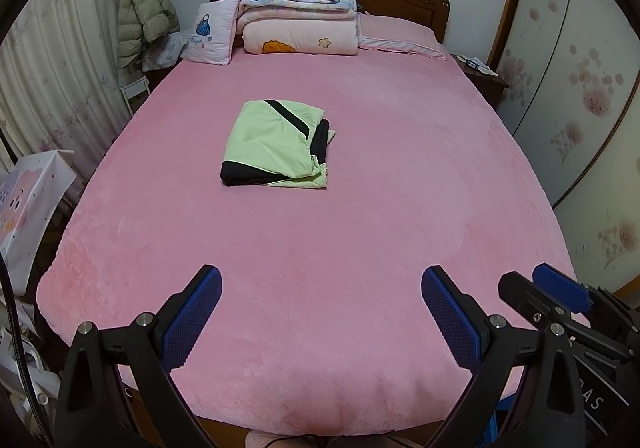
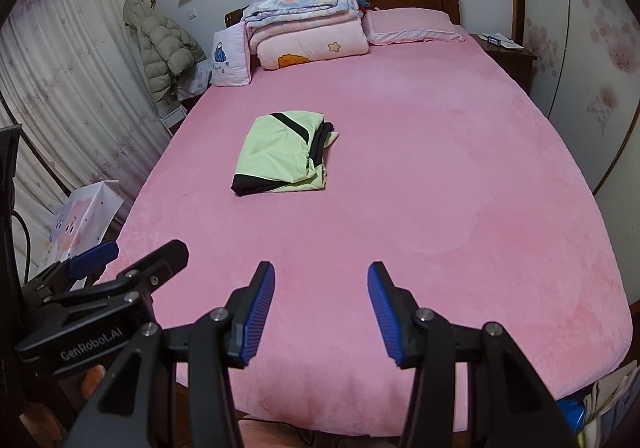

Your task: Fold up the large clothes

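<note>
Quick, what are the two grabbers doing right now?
Left hand-held gripper: open, holding nothing.
Right hand-held gripper: open, holding nothing.

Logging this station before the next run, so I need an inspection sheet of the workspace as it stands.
Surface: pink bed cover, smooth.
Job's things: green and black garment, folded, lying mid-bed.
Clutter: stacked quilts, cushion and pillow at the headboard.
Grippers: left tool and right tool both open, empty, above the foot of the bed.
Cables: dark cord at left edge.
Surroundings: padded coat, curtain, wardrobe.
</note>
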A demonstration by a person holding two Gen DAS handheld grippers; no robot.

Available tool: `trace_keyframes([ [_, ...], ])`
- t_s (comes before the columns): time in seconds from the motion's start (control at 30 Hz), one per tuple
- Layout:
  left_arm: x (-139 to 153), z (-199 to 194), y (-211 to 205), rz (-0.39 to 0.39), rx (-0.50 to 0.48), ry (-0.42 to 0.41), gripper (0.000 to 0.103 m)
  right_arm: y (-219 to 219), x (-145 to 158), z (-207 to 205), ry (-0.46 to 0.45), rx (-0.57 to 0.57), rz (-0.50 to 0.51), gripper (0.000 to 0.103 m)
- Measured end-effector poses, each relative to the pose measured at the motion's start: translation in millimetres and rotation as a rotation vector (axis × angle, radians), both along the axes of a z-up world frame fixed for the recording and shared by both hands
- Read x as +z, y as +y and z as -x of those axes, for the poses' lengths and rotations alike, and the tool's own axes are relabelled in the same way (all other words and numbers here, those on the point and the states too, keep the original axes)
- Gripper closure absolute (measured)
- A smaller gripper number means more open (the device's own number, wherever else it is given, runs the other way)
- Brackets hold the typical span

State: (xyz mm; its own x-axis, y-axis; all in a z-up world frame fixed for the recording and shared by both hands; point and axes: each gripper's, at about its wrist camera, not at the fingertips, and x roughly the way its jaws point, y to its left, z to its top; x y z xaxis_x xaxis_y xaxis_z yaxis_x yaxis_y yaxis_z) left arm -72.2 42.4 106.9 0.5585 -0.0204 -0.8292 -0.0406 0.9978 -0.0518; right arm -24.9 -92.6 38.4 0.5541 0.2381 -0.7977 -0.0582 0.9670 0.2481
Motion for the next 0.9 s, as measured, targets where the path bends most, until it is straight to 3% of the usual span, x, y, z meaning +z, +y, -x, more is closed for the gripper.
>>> trace_keyframes([
  [0.9, -6.1, -1.4, -11.2, -0.05, 0.006, 0.049, 0.004, -2.6, -4.5, -5.9, 0.023, -0.011, -0.005, 0.054],
])
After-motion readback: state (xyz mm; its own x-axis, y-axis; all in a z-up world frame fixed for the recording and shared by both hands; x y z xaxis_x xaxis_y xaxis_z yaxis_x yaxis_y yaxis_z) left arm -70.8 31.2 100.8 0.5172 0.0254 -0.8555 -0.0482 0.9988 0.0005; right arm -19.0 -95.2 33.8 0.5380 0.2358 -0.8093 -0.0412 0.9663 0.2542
